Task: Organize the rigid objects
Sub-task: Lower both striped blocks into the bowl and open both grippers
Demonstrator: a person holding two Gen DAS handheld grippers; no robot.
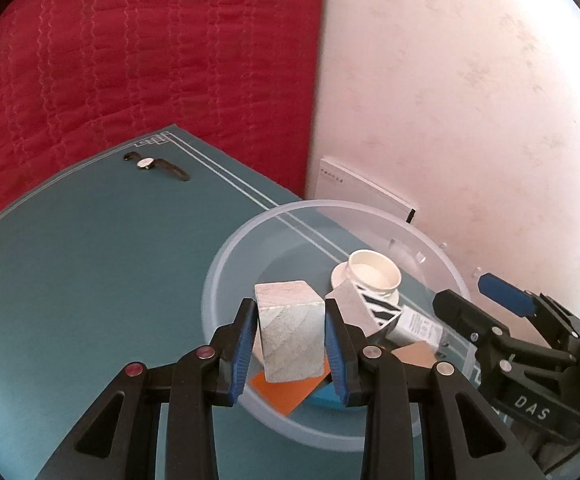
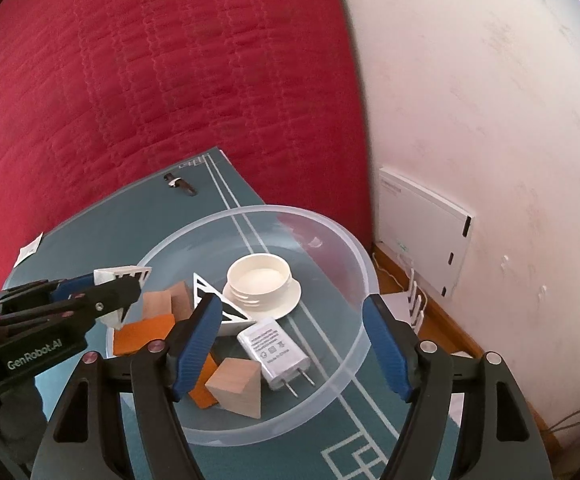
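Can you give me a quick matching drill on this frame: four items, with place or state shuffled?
Items:
1. pale cube
2. wristwatch
3. white charger
4. right tool

Place or state:
A. lying in the clear bowl
B. open, holding nothing
C. on the teal mat, outside the bowl
D. gripped in the left tool, above the bowl

Pairs: 1-D, 2-C, 3-A, 4-B

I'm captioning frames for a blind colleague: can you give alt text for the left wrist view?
The left gripper grips a pale cube above a clear plastic bowl holding a white cap, a charger and coloured blocks. The bowl sits on a teal mat with a wristwatch at its far edge.
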